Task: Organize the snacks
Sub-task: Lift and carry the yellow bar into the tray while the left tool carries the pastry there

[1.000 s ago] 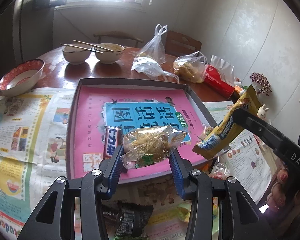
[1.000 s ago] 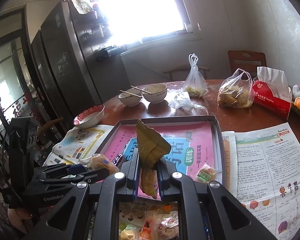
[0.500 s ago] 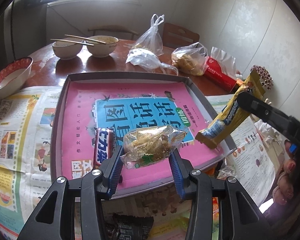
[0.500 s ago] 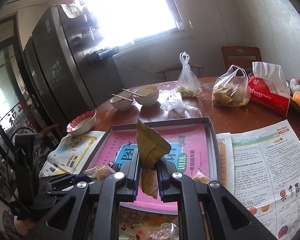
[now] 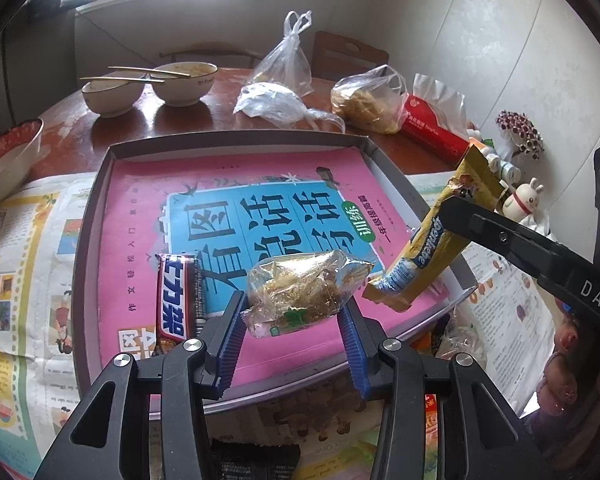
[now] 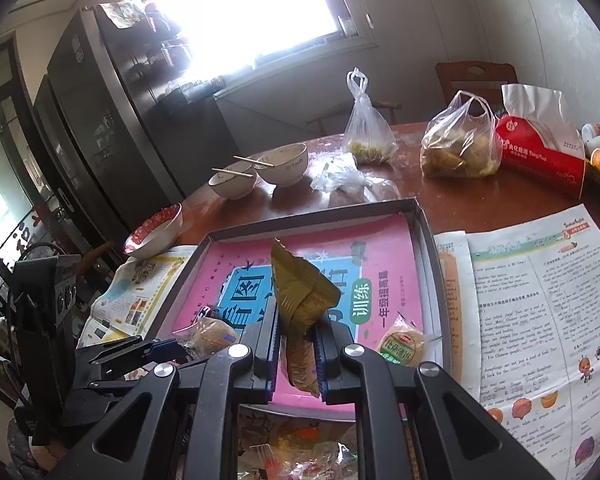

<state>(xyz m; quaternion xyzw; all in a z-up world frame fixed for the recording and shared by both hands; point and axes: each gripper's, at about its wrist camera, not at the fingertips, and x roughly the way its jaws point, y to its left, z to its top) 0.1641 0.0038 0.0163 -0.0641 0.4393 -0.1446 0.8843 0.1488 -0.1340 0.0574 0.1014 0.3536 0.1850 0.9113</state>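
A grey tray (image 5: 96, 200) lined with a pink and blue book cover lies on the table. My left gripper (image 5: 294, 304) hangs over its near edge, shut on a clear-wrapped brown snack (image 5: 300, 292). A Snickers bar (image 5: 176, 296) lies in the tray just left of it. My right gripper (image 6: 298, 332) is shut on a long yellow packet (image 6: 304, 300), which stands upright over the tray (image 6: 424, 232). In the left wrist view that yellow packet (image 5: 432, 240) slants over the tray's right front corner. A round green-labelled snack (image 6: 400, 346) rests in the tray's right corner.
Newspapers (image 5: 24, 248) flank the tray. Behind it stand two bowls with chopsticks (image 5: 184, 80), a red-rimmed bowl (image 6: 152, 232), tied plastic bags (image 6: 460, 148) and a red tissue pack (image 6: 540, 156). More wrapped snacks (image 6: 300, 452) lie in front of the tray.
Both grippers have moved forward and down over the tray with their snacks still held. The yellow packet's lower end has come in over the tray's right front corner.
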